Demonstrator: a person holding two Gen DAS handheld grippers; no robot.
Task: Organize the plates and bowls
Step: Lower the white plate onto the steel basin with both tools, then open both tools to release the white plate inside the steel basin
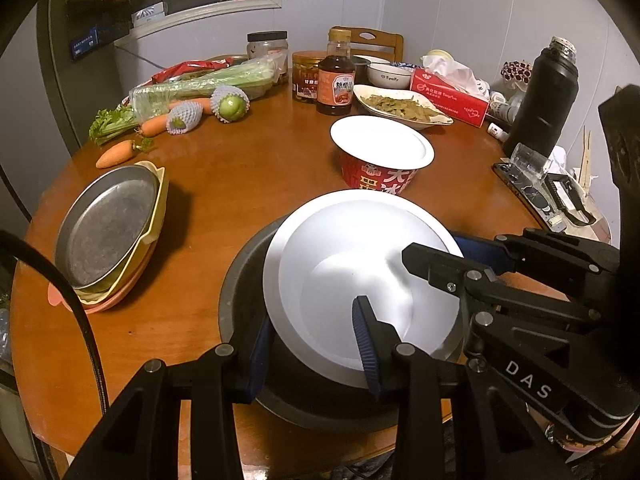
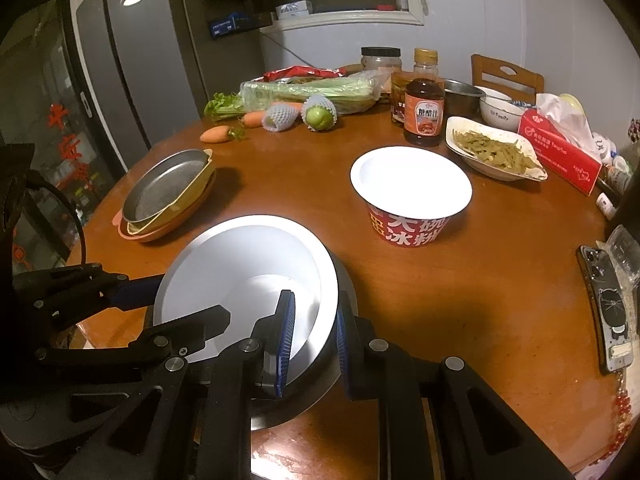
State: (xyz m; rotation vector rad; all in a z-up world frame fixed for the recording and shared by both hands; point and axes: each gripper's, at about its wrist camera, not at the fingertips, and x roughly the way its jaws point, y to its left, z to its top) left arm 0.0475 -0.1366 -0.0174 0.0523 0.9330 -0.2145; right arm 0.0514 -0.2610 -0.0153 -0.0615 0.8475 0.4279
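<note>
Left wrist view, lower centre: the left gripper (image 1: 312, 352) pinches the near rim of the white round plastic bowl (image 1: 360, 280), nested in the dark metal basin (image 1: 240, 300); the right gripper (image 2: 312, 340) pinches its other rim. Lifting should stay level, both hands rising together, angled inward.

A white bowl (image 1: 360, 280) sits tilted inside a dark metal bowl (image 1: 240, 300) at the near table edge.
</note>
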